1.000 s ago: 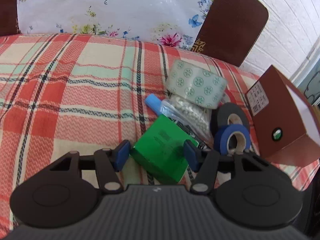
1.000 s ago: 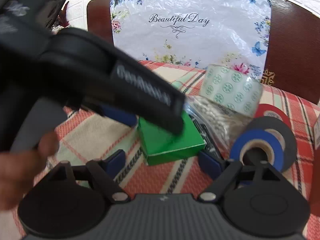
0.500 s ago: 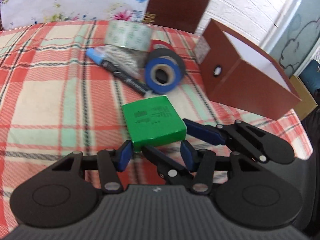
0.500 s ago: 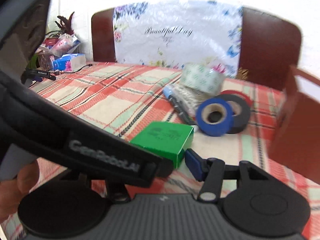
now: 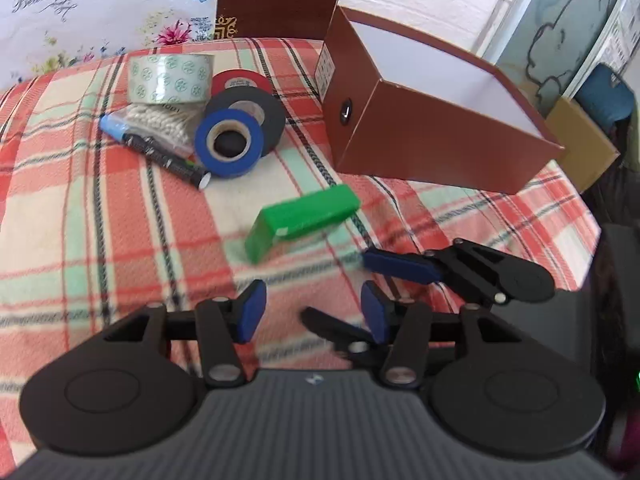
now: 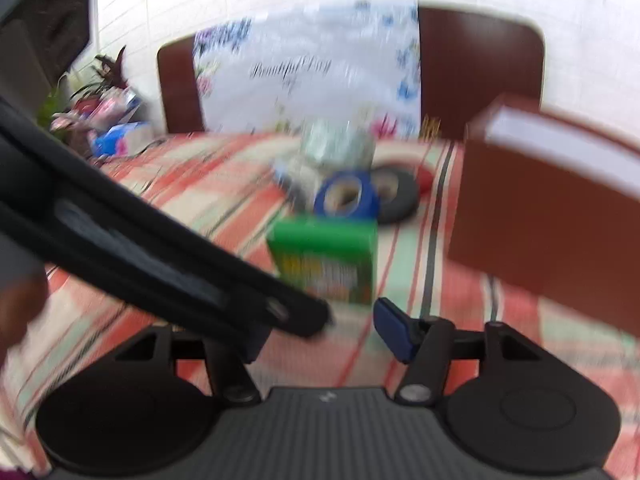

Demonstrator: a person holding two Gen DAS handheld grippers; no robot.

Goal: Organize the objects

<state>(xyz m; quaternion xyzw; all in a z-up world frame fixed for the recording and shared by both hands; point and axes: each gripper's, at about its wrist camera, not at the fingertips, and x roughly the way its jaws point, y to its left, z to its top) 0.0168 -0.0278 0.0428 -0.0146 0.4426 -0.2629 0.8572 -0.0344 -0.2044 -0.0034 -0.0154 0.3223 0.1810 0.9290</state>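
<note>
Brown box (image 5: 420, 136) standing empty — green box (image 5: 300, 216), tapes and marker (image 5: 160, 152) all waiting outside; left gripper (image 5: 312, 312) gaping empty, right gripper (image 6: 320, 332) just opening, gripping nothing.

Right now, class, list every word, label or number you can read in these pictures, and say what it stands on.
"Beautiful Day": floral plastic bag, in script.
Label on the brown box: too small to read.
Print on the green box, the marker and the red tape roll: unreadable.
Right wrist view: all blurred.
</note>
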